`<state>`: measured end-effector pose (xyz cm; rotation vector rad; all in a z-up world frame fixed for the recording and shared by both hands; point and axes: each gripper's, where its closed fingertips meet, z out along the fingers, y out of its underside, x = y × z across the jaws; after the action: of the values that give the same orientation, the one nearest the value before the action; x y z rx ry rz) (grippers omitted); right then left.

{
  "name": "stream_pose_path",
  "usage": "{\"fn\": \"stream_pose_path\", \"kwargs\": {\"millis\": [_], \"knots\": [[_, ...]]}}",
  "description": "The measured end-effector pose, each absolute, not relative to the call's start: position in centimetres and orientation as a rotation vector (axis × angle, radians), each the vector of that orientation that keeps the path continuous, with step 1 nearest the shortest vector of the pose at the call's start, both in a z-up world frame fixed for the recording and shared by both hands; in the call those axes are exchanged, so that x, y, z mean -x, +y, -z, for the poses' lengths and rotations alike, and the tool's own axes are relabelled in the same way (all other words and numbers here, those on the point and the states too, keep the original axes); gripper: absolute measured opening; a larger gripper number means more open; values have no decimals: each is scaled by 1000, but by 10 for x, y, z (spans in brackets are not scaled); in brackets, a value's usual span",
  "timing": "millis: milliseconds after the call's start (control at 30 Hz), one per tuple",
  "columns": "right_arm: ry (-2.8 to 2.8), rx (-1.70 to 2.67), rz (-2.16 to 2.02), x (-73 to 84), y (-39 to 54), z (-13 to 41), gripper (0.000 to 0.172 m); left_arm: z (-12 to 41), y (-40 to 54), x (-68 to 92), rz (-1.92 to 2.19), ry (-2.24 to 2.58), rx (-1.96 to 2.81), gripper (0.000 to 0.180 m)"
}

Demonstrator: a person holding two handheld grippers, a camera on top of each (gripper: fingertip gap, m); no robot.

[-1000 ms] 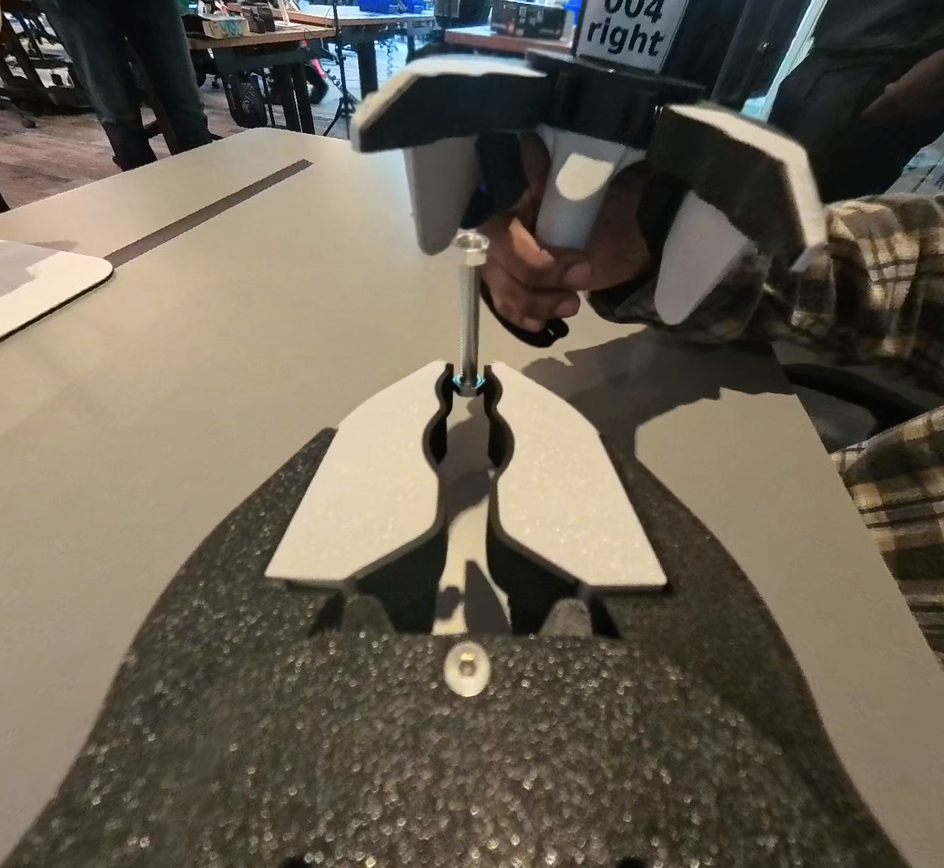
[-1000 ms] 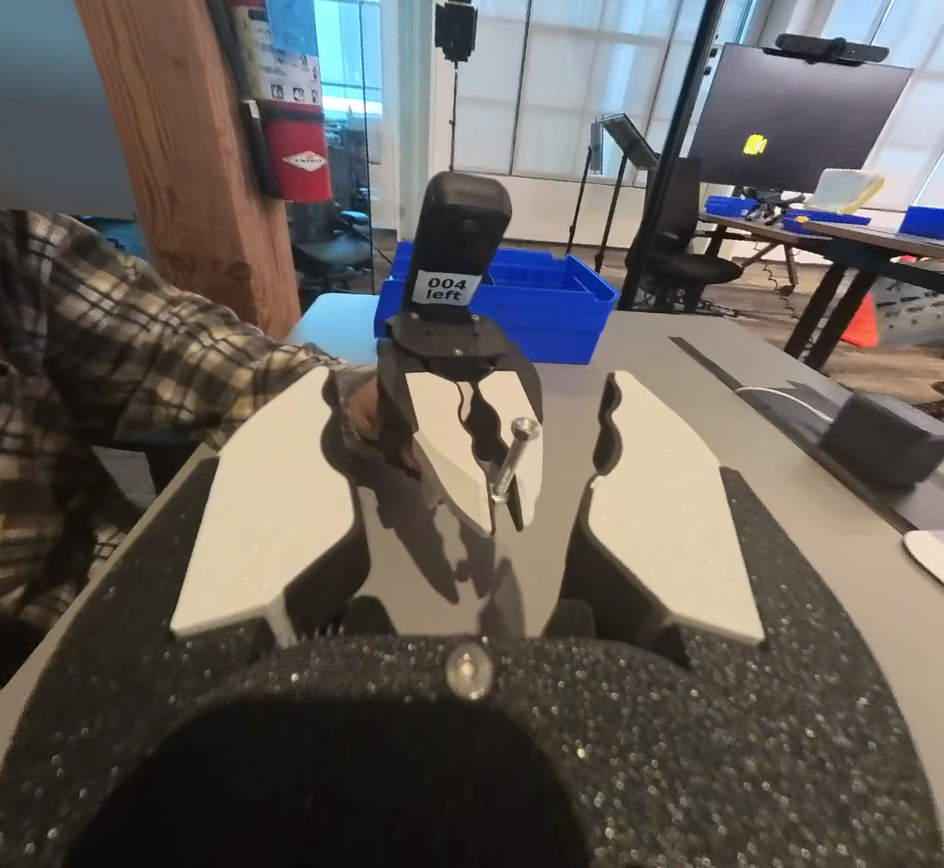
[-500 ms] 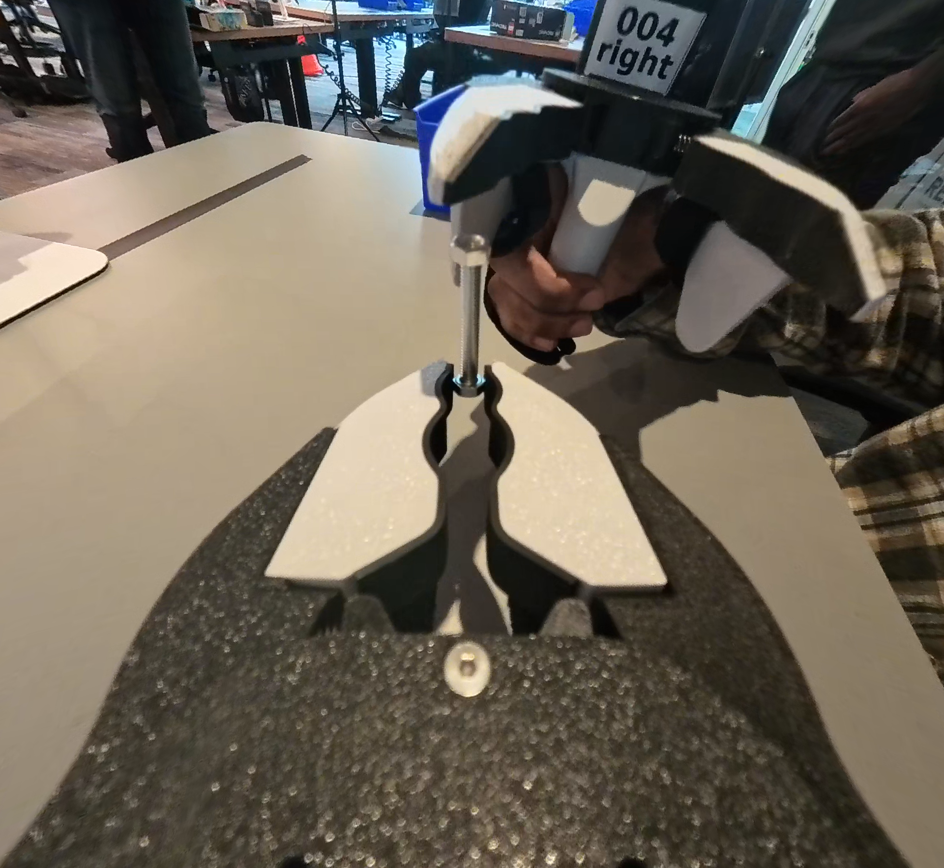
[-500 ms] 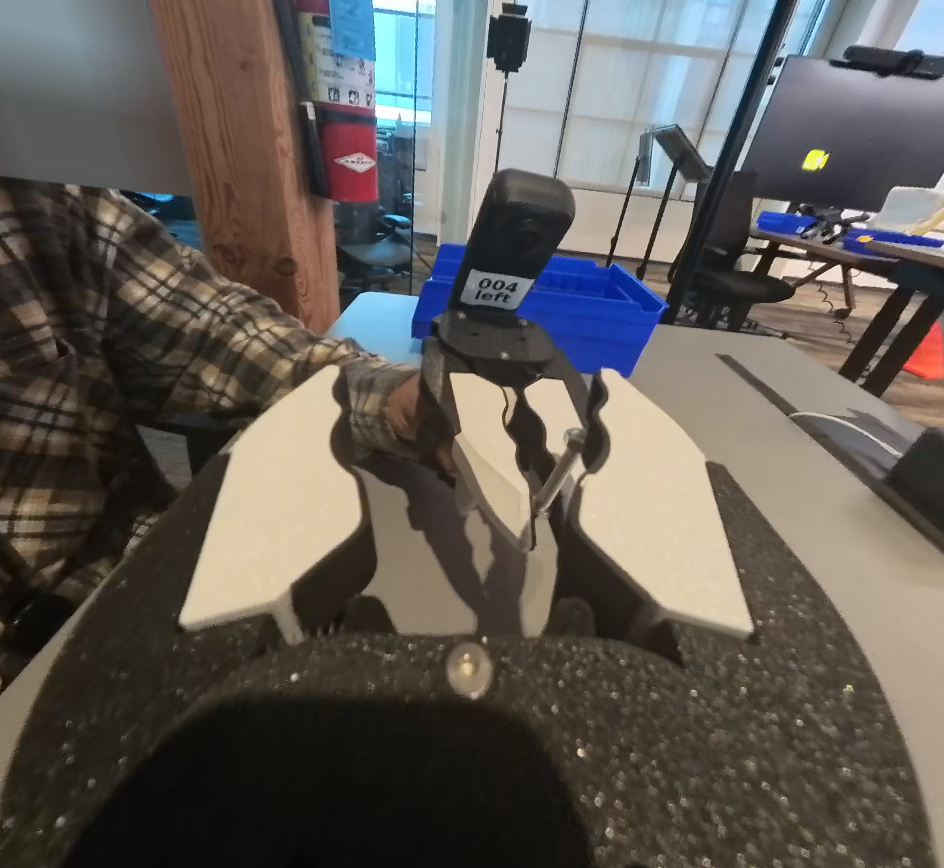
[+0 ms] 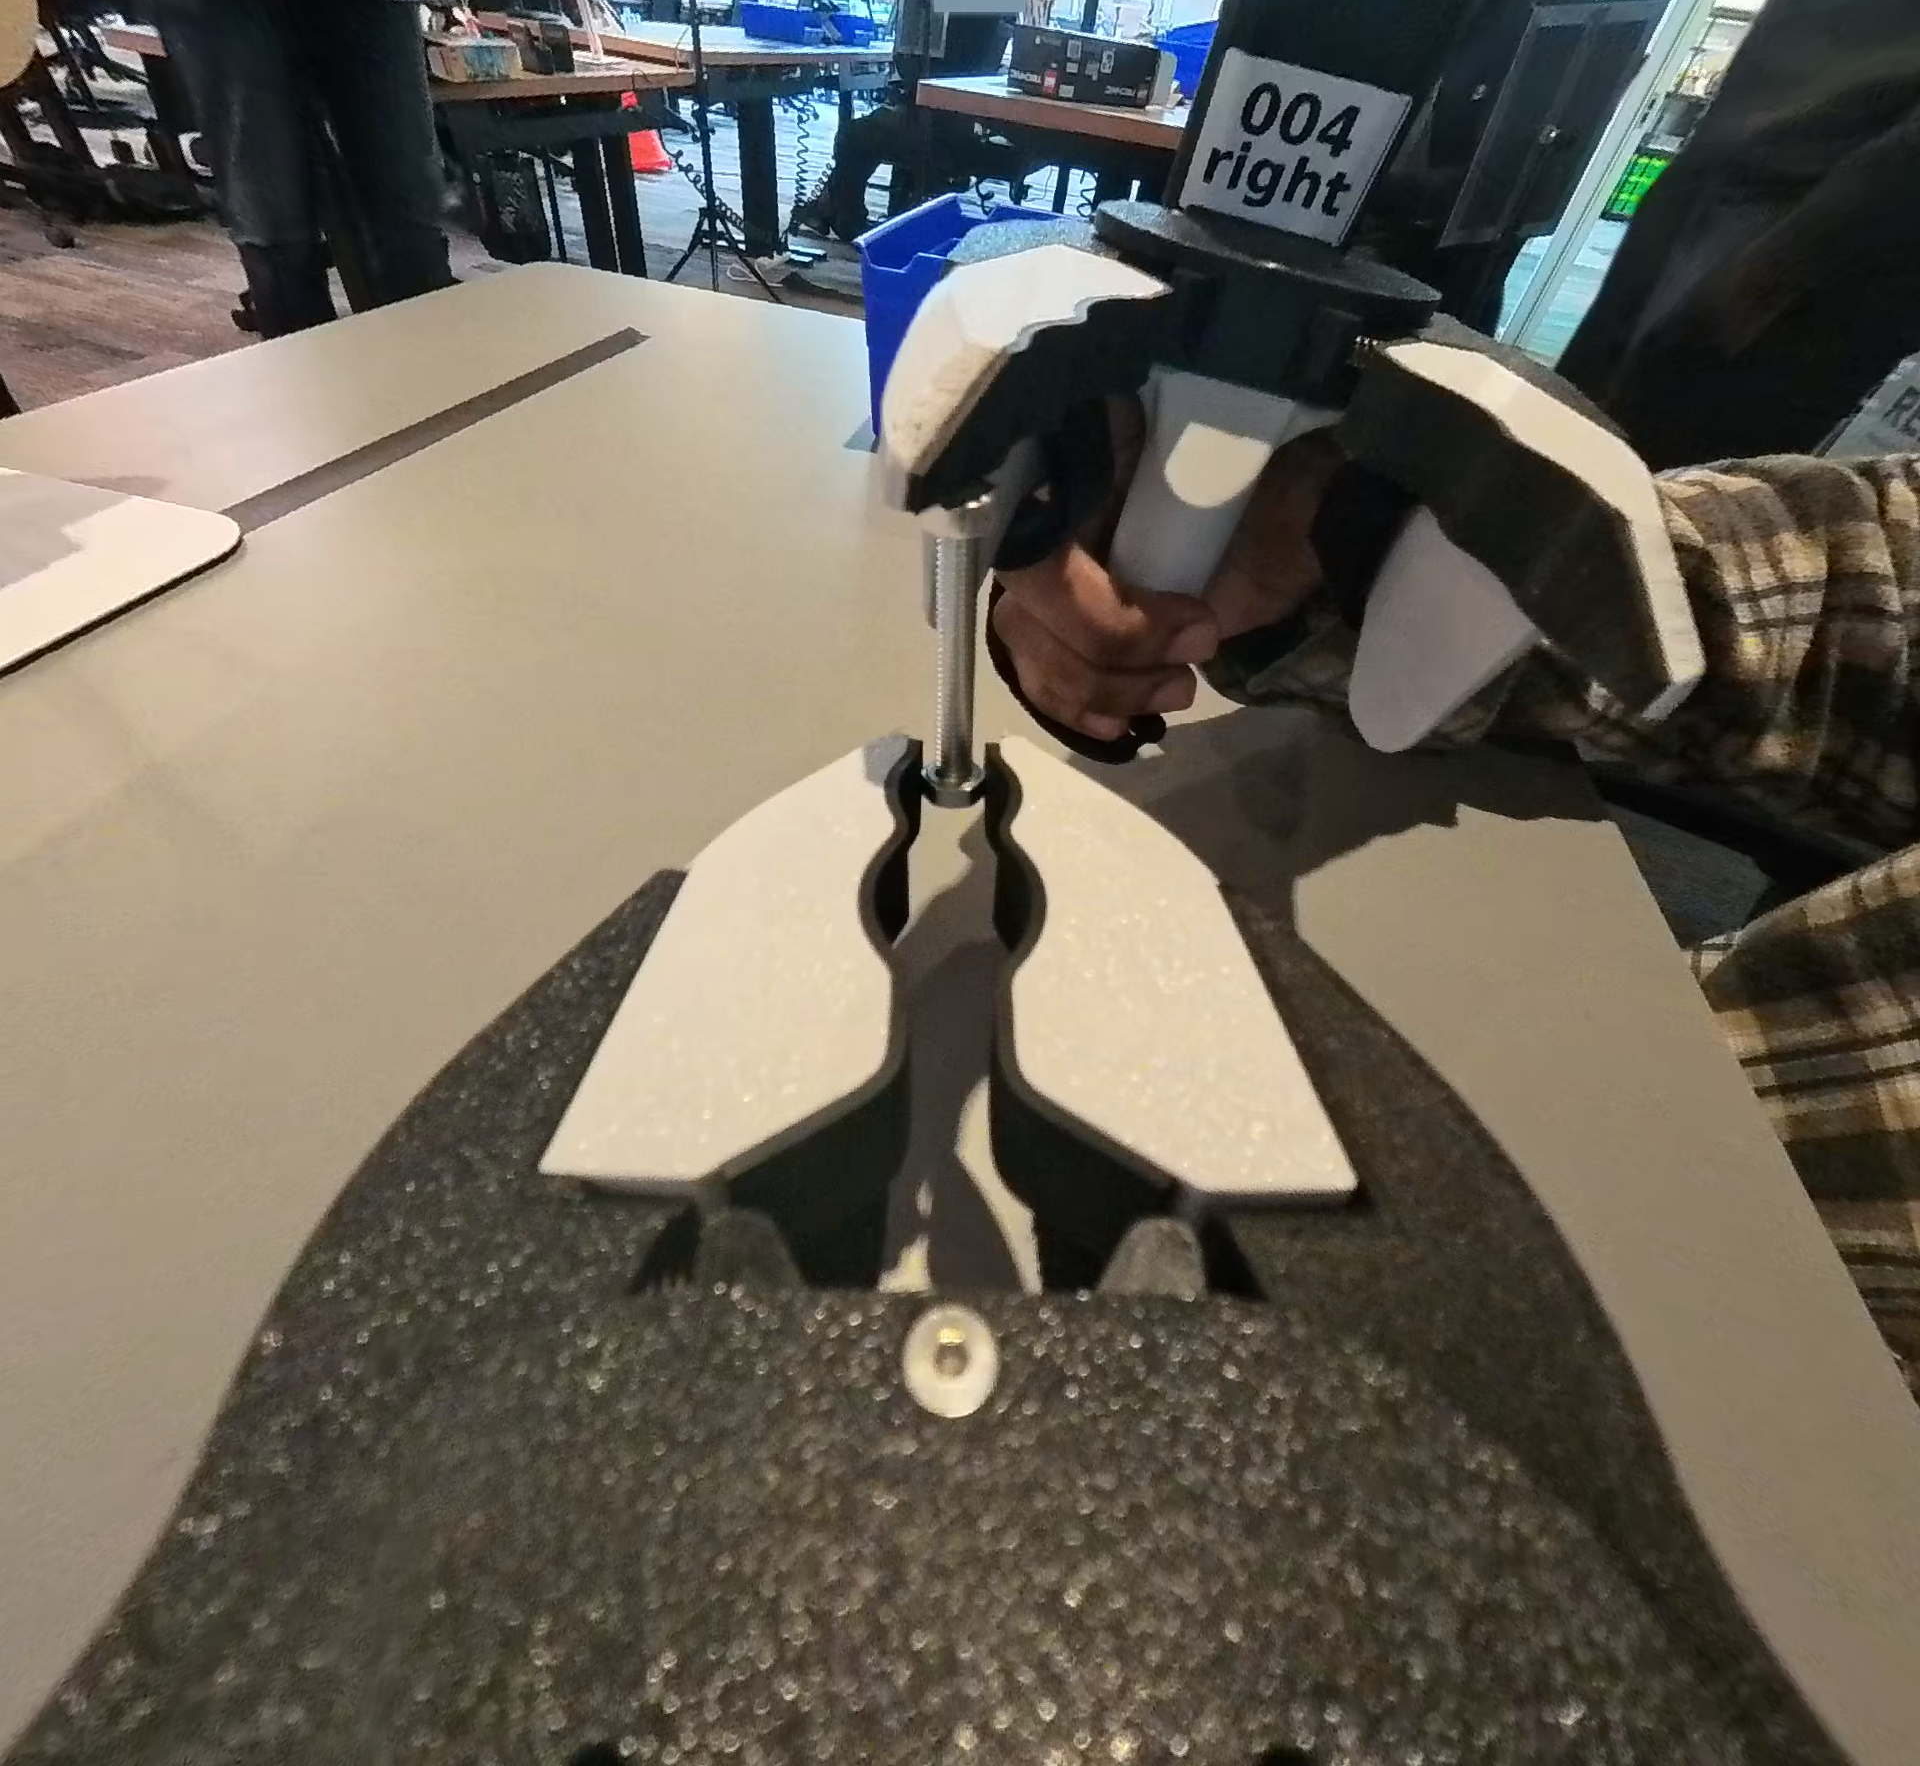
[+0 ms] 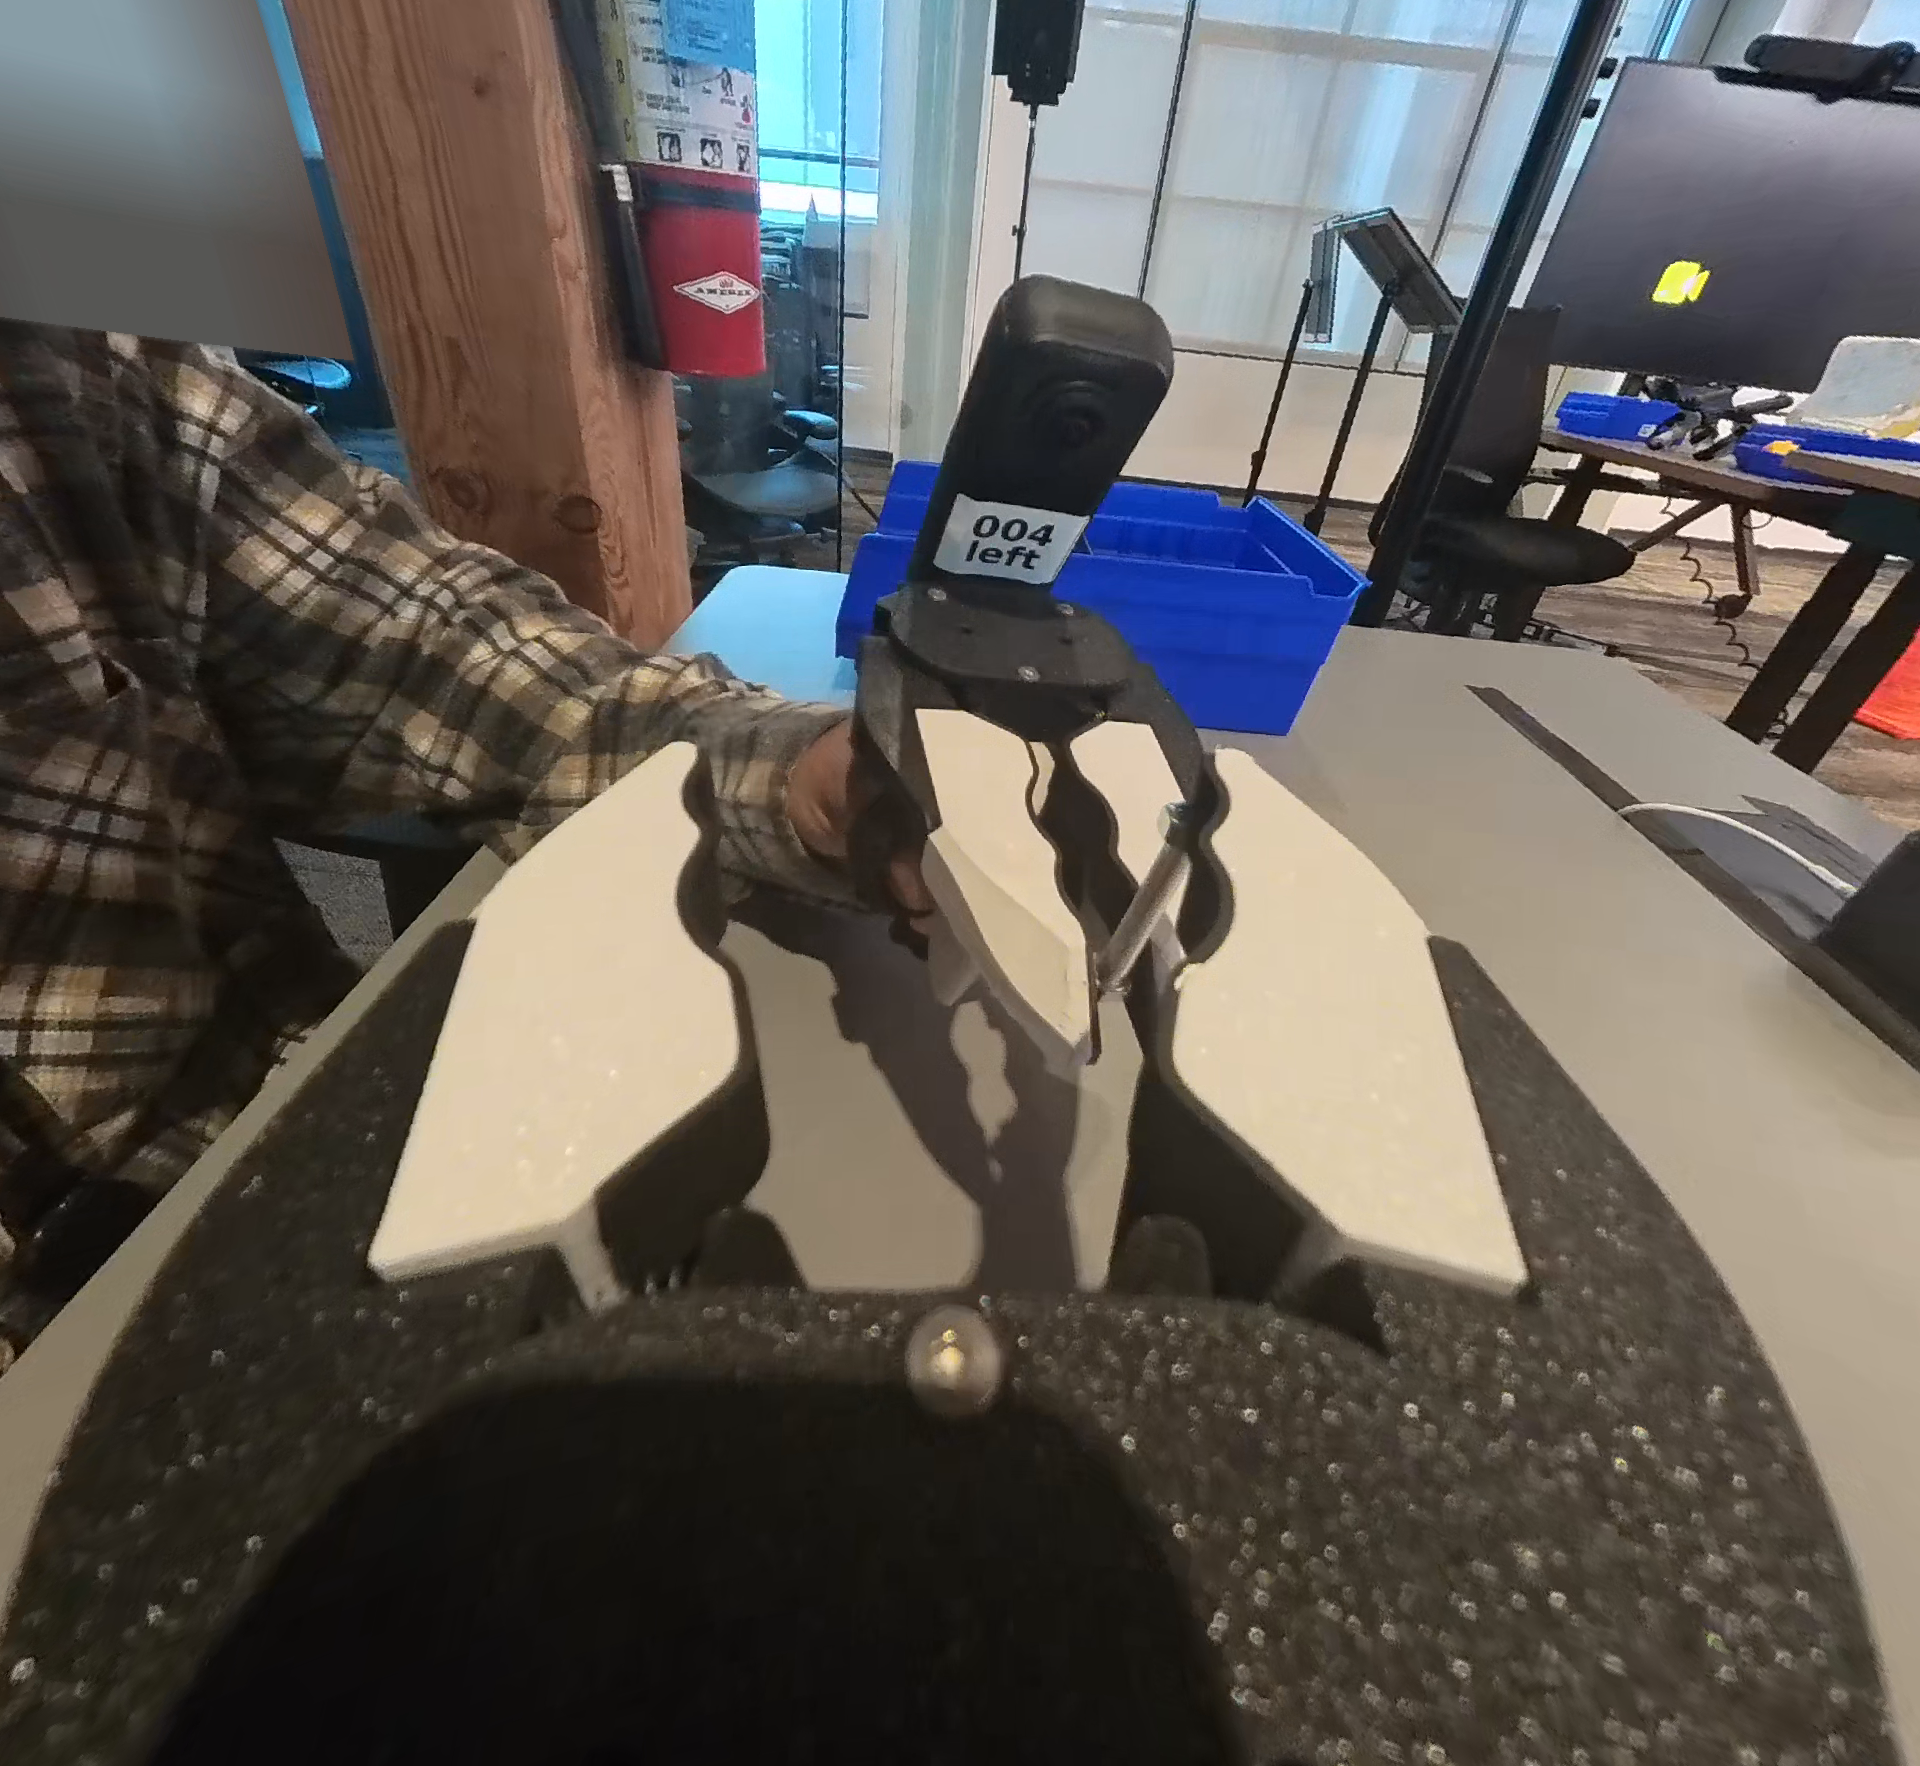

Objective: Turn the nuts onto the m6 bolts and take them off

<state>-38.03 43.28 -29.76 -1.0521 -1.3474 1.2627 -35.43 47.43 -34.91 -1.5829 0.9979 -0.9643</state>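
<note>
L gripper [image 5: 956,776]: clenched. Both pads press on a hex nut [image 5: 957,789] caught at the very fingertips. The nut sits on the lower end of a silver bolt [image 5: 956,646]; the bolt stands upright above the fingers, threads visible along the shank, head at top.

R gripper [image 6: 956,869]: released, fingers spread wide, nothing gripped. Seen from the L cam, one of its fingers [image 5: 961,407] sits right at the bolt head [image 5: 961,527], over the top of it; the other finger is well apart to the side, clear of the bolt. From the R cam the bolt [image 6: 1143,895] leans just beside the inner edge of the right-hand finger; contact w/ the pad: cannot tell.

Each gripper is hand-held: a hand [image 5: 1101,667] in a plaid sleeve wraps the R handle.

Work surface: grey table [image 5: 416,677]. Blue bin [image 6: 1226,615] at the far edge, behind the L gripper. Flat white pad [image 5: 94,563] near the table's edge. Red extinguisher [image 6: 696,251] on a wood post beyond.
</note>
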Motion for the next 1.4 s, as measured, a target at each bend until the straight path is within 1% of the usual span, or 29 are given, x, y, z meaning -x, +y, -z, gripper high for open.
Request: {"fn": "stream_pose_path", "kwargs": {"millis": [733, 933, 1033, 1100, 1200, 1400], "knots": [[-1348, 1049, -1254, 378, 433, 296, 84, 348, 477, 357, 955, 982, 1582, 11], [-1318, 1048, -1219, 375, 440, 288, 85, 348, 477, 357, 950, 985, 1581, 11], [-1291, 1111, -1133, 369, 459, 282, 73, 348, 477, 357, 946, 986, 1581, 11], [-1307, 1160, -1083, 367, 468, 284, 60, 348, 477, 356, 944, 989, 1581, 11], [-1355, 1214, -1053, 368, 473, 291, 46, 348, 476, 356, 937, 994, 1580, 11], [-1424, 1218, -999, 375, 472, 299, 27, 349, 476, 355, 934, 999, 1581, 11]]}}
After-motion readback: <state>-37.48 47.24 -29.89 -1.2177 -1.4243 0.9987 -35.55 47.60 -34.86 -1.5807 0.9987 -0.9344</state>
